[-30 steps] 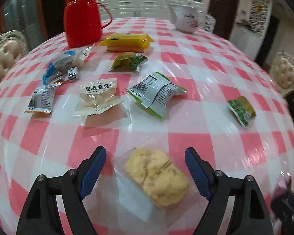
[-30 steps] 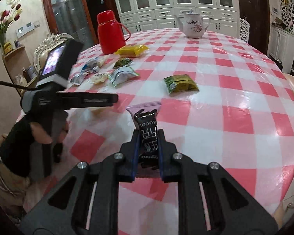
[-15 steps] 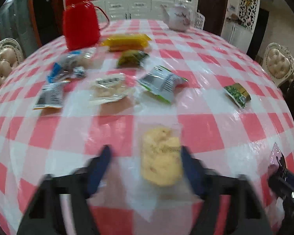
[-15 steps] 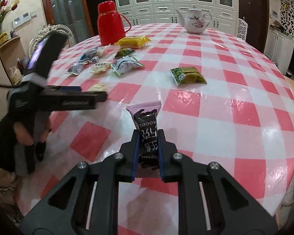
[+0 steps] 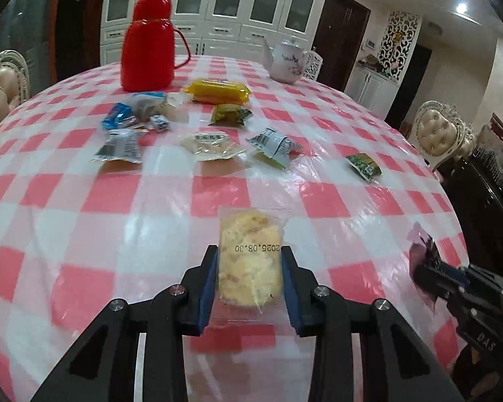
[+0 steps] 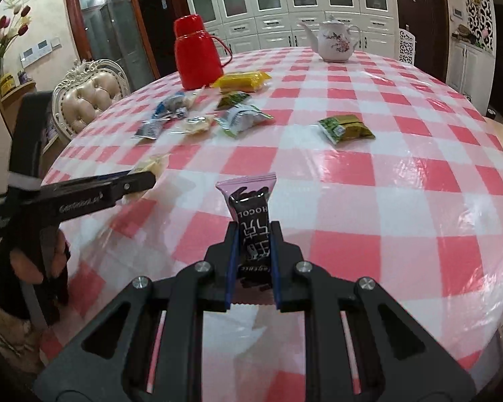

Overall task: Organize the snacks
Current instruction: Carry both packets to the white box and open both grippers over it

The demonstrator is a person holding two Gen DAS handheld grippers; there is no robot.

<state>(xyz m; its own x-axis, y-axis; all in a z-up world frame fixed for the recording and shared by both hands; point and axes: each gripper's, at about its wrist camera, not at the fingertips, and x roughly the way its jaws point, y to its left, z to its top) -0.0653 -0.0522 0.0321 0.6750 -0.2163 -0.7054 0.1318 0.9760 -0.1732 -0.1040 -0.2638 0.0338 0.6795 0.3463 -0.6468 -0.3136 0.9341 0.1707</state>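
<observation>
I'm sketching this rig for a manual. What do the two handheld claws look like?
Both are matte black plastic with triangular cut-outs and silver screws. The left claw and the right claw have blue pads lining the fingers. White lettering runs along the left claw's side, and a black-gloved hand grips its handle.

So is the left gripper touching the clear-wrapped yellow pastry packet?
Touching. The left wrist view shows the left gripper with both blue pads pressed against the pastry packet.

A clear bag with a yellow cake (image 5: 249,269) (date printed on it) sits squeezed in the left tool (image 5: 248,283). A dark chocolate bar (image 6: 252,234) with a pink end stands in the right tool (image 6: 252,269). More snacks (image 5: 208,145) lie far back on the tabletop (image 5: 84,234).
</observation>
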